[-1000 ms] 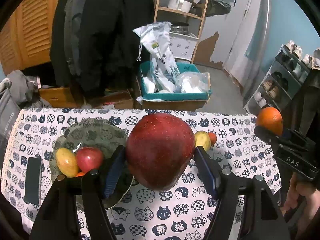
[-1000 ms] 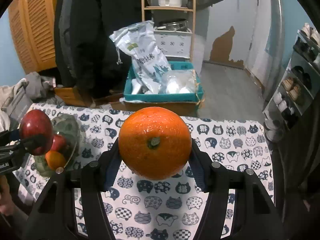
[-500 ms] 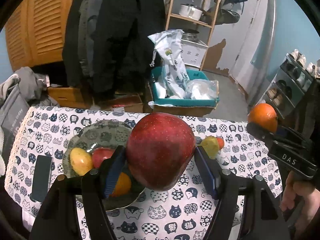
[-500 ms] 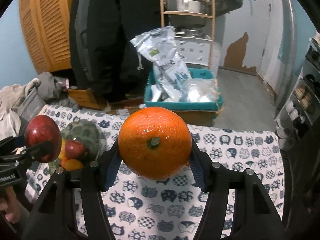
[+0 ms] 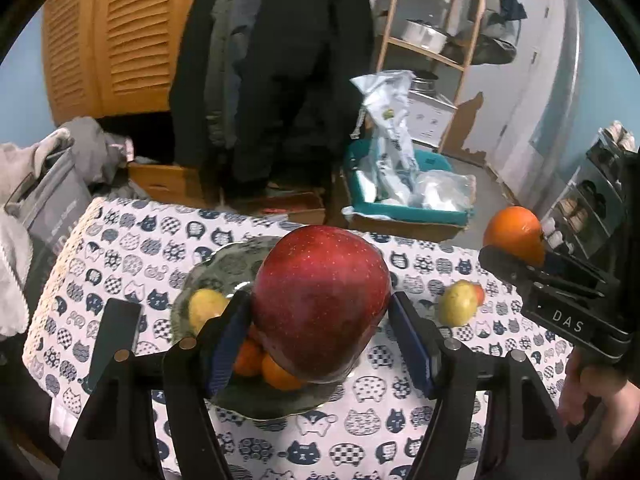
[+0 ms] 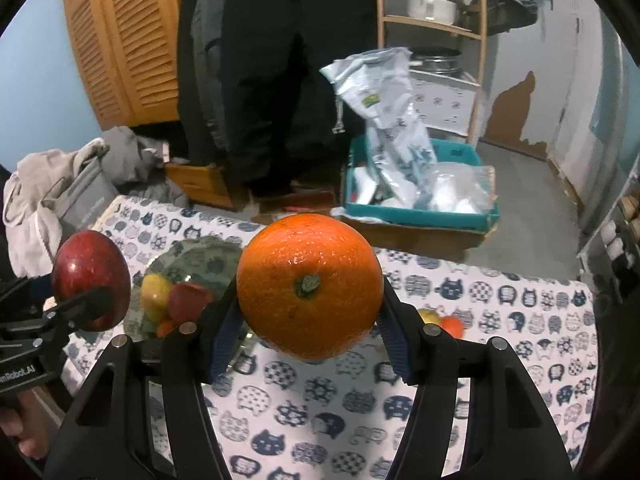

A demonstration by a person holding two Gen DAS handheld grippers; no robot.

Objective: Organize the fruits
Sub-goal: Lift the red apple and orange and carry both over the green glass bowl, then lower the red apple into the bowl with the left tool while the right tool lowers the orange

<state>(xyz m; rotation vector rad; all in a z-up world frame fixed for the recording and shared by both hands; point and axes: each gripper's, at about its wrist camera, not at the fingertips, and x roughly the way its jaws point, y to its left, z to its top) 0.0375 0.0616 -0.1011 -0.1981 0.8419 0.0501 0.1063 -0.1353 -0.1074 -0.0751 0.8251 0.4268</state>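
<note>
The desk [image 5: 400,432], covered by a white cloth printed with dark blue cat faces, carries the work. On its left half stands a dark green patterned glass plate [image 5: 224,268], already holding a yellow-green fruit [image 5: 202,308], a red fruit [image 6: 186,298] and at least two small orange fruits [image 5: 276,372]. Two loose pieces remain on the cloth to the right of the plate: a yellow-green fruit [image 5: 456,304] with a small red-orange fruit [image 5: 478,294] touching or just behind it.

The left tongs [image 5: 320,336] are clamped on a large dark red apple [image 5: 320,300], both blue pads pressed to its sides. From the left wrist view the apple hangs directly over the near half of the plate, above the fruit lying there. The left hand is therefore the nearer one to the plate; judged from this, its coming move is a straight descent and release, with little sideways travel needed.

The right tongs [image 6: 308,332] are clamped on a round orange [image 6: 308,286], stem end facing the camera. It is held above the cloth, to the right of the plate and near the two loose fruits. The plate lies to the left of these tongs, so a leftward carry would be required.

Noted risk: the plate's near side is already crowded, and the apple could roll off the pile once released. A landing spot toward the bare far portion appears safer.
</note>
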